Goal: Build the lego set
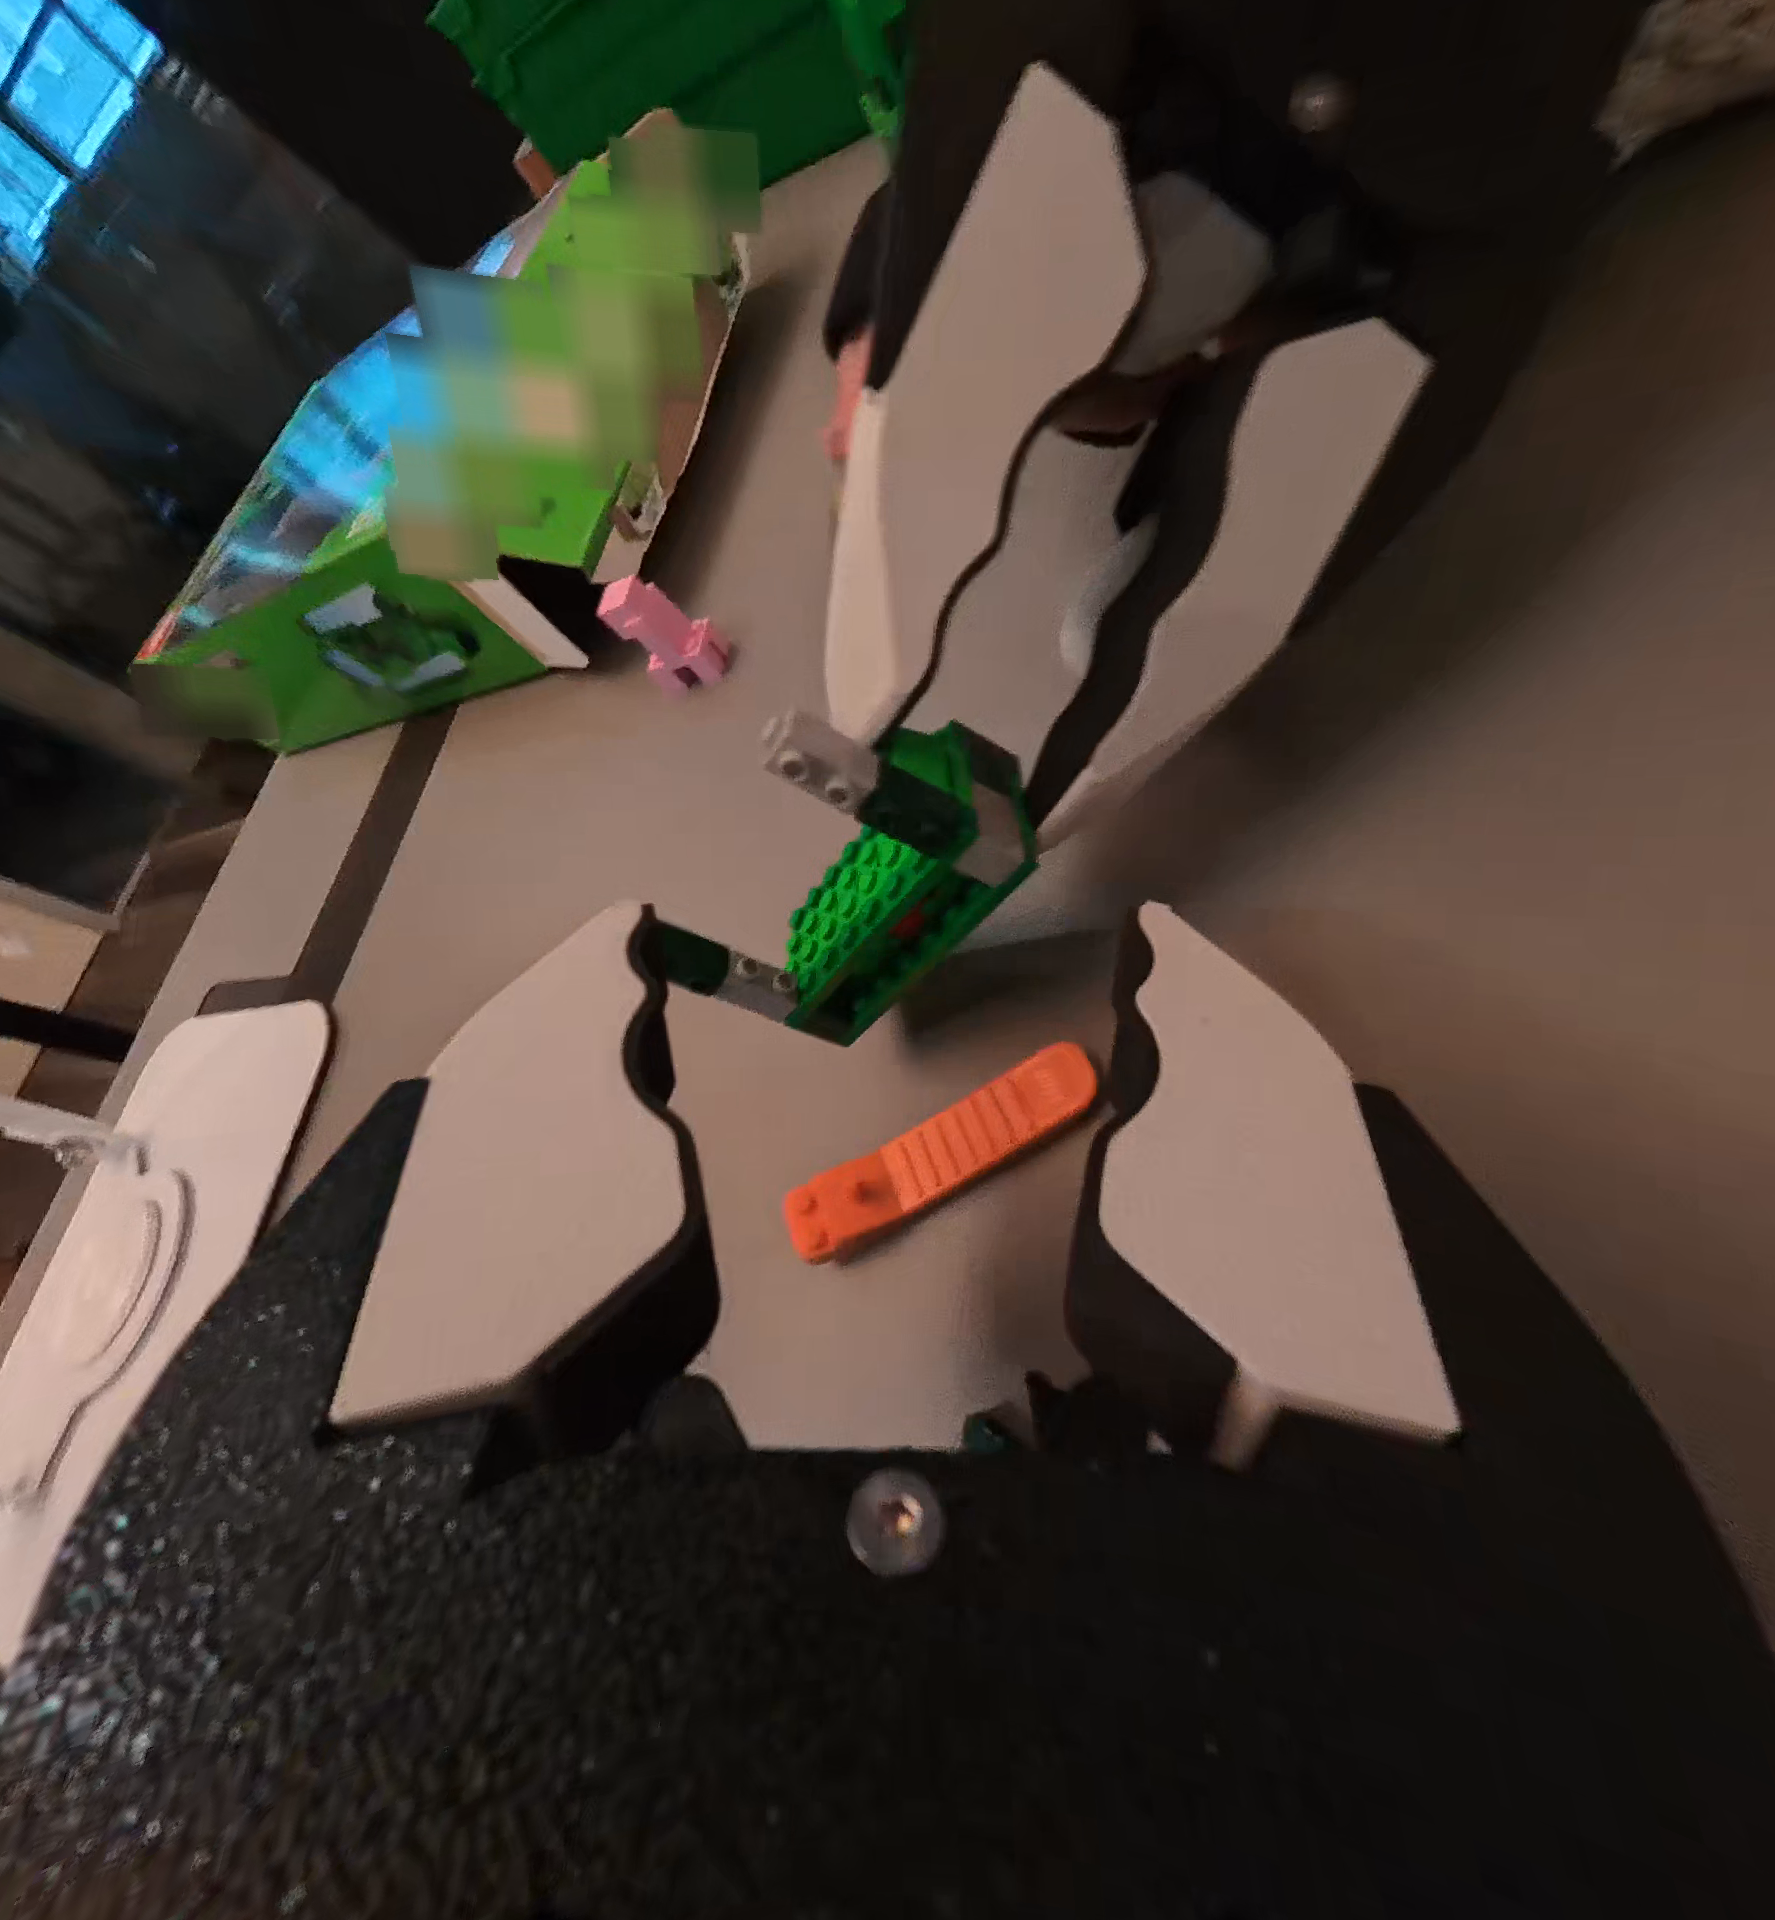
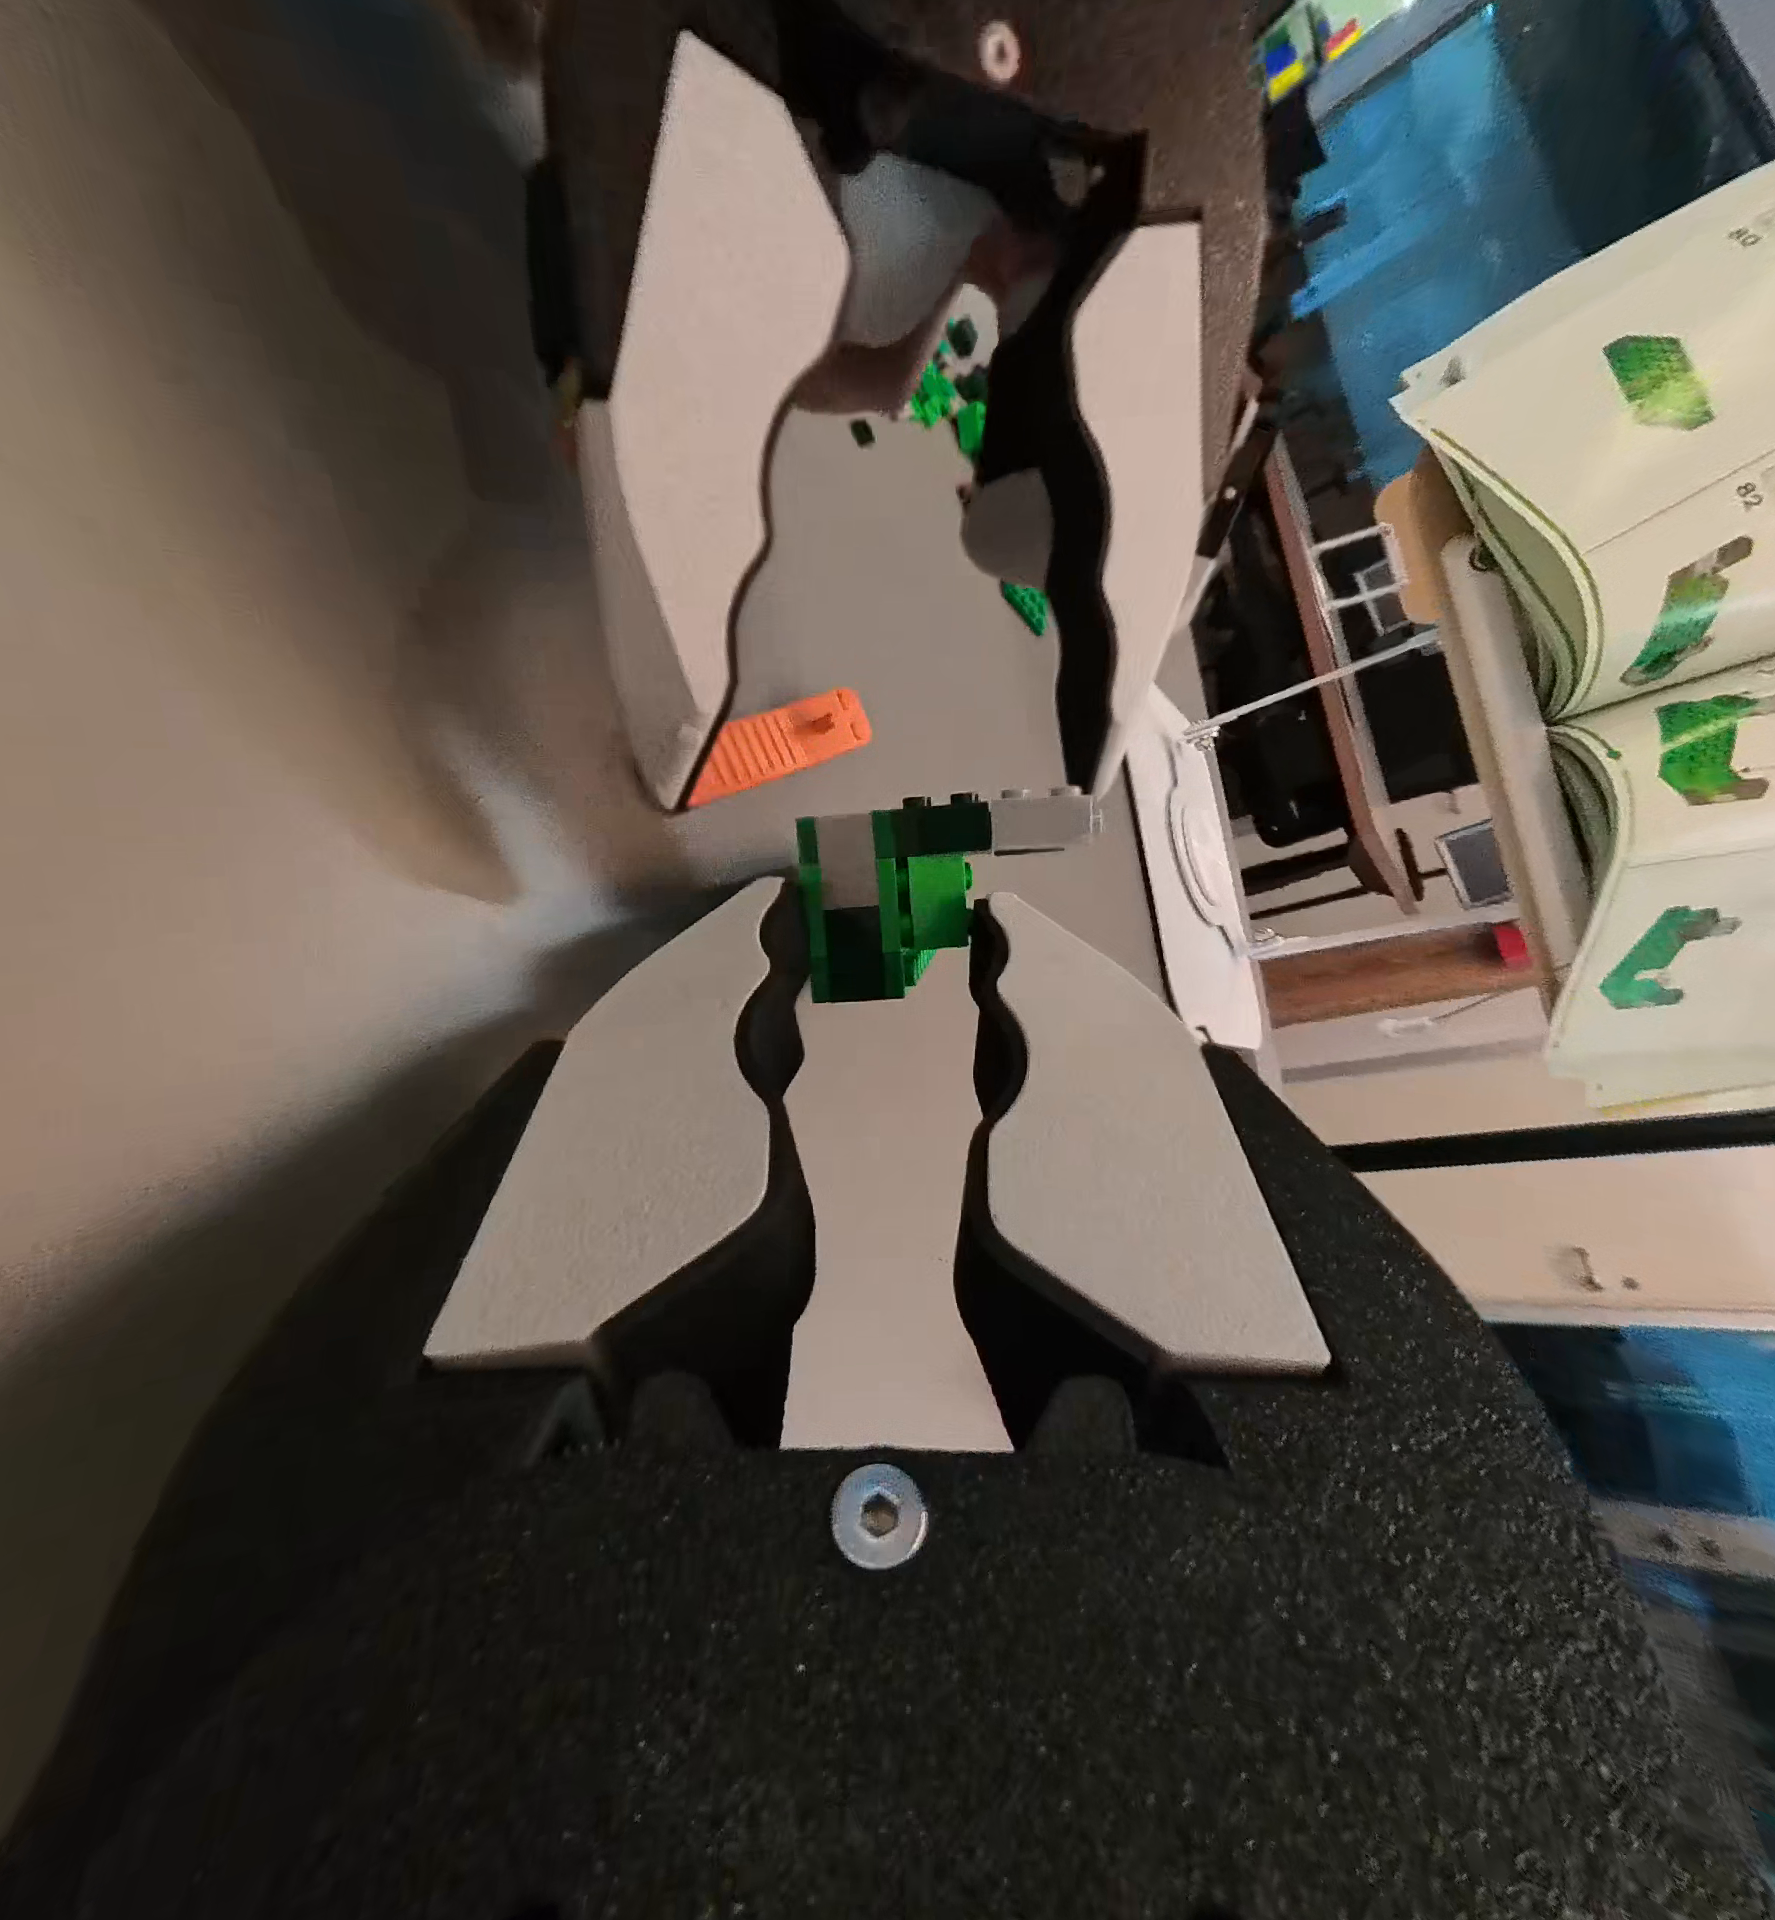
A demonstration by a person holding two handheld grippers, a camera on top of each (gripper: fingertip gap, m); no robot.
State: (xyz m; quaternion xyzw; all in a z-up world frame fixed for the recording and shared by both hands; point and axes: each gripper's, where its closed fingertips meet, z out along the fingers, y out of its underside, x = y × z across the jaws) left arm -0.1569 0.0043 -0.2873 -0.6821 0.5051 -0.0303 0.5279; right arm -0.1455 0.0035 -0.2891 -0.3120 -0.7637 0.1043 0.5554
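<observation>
A small green Lego assembly (image 2: 878, 909) with grey and dark green bricks sticking out sits between the fingertips of my right gripper (image 2: 881, 899), which is shut on it above the table. In the left wrist view the same assembly (image 1: 862, 904) hangs from the right gripper (image 1: 966, 774), which comes in from the top. My left gripper (image 1: 893, 930) is wide open around the assembly. Its left fingertip (image 1: 634, 956) touches the end of a protruding grey and dark green bar (image 1: 732, 971). The left gripper also shows from above in the right wrist view (image 2: 883, 795).
An orange brick separator (image 1: 945, 1153) lies on the grey table (image 1: 1485, 935) under the grippers. A pink Lego animal (image 1: 665, 634) and a green set box (image 1: 343, 644) lie beyond. An open instruction booklet (image 2: 1693, 675) stands at the right. Loose green bricks (image 2: 950, 400) lie far off. The tips of both grippers are at nearly the same place. The left tips stand about 5 centimeters off the orange brick separator (image 1: 945, 1153). Look for it in the right wrist view (image 2: 763, 749) too.
</observation>
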